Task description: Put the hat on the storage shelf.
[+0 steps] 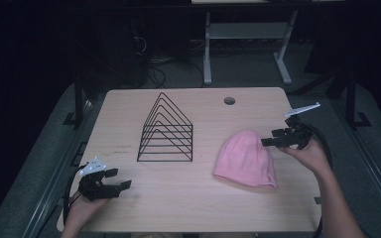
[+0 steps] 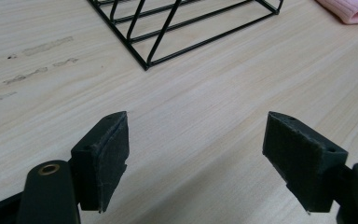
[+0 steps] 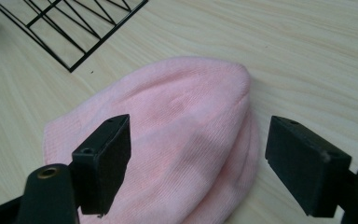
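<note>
Right gripper [image 1: 273,139], a black two-jaw tool held in the person's right hand, was found with its jaws spread wide and nothing between them, poised just above the rounded crown end of the soft pink knitted beanie [image 1: 245,158]. In the right gripper view the beanie [image 3: 168,140] lay flat on the pale wood-grain table [image 3: 317,56], directly below and ahead of the jaws, its crown pointing away from the tool and its ribbed opening toward the near table edge. The black wire triangular file rack [image 1: 165,130] stood beyond the beanie, well apart from this tool. The left gripper [image 1: 113,179] was also wide open and empty, resting low over bare table, with the rack [image 2: 182,32] ahead of it and a corner of the beanie [image 2: 352,9] far off to its right.

Assessment: the step in hand appeared to be taking hold of the beanie. To do it well, the right gripper should descend until both pads straddle a raised fold of fabric near the crown, then close fully. A shallow pinch would likely slip off the knit; pressing the pads into the table risks catching only one layer.
</note>
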`<state>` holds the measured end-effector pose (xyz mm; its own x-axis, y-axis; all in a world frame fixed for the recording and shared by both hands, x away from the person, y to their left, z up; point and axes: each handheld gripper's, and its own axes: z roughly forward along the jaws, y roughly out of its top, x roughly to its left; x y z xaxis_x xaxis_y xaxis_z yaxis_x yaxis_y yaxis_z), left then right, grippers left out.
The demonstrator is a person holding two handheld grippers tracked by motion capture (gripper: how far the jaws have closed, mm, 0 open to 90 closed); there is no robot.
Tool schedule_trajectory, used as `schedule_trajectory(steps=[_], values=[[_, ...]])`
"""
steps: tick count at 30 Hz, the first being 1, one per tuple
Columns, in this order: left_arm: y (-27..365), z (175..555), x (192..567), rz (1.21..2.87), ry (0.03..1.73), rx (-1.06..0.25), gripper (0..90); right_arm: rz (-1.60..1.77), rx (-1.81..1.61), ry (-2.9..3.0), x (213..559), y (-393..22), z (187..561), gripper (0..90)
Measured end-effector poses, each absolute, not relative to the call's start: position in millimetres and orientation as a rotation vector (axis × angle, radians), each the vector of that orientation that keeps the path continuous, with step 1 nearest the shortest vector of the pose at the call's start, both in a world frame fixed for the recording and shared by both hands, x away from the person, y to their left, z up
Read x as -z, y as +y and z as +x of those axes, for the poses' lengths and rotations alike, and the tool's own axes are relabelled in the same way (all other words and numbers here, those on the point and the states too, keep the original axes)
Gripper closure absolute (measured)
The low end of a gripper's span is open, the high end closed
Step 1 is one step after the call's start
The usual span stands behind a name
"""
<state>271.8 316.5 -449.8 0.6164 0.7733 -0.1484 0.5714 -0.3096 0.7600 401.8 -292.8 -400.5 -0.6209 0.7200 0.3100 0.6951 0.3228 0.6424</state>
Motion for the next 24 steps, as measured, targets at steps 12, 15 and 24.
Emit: schedule_trajectory(steps=[12, 15, 24], values=[[318, 272, 449, 2.006, 1.060, -0.308, 22.4, 1.388, -1.168, 2.568, 417, -276, 431, 23.3], [319, 272, 450, 2.007, 1.057, -0.310, 22.4, 1.385, -1.167, 2.567, 418, -273, 435, 23.7], [326, 269, 448, 1.989, 1.076, -0.323, 22.5, 1.437, -1.116, 2.590, 430, -263, 456, 31.2]])
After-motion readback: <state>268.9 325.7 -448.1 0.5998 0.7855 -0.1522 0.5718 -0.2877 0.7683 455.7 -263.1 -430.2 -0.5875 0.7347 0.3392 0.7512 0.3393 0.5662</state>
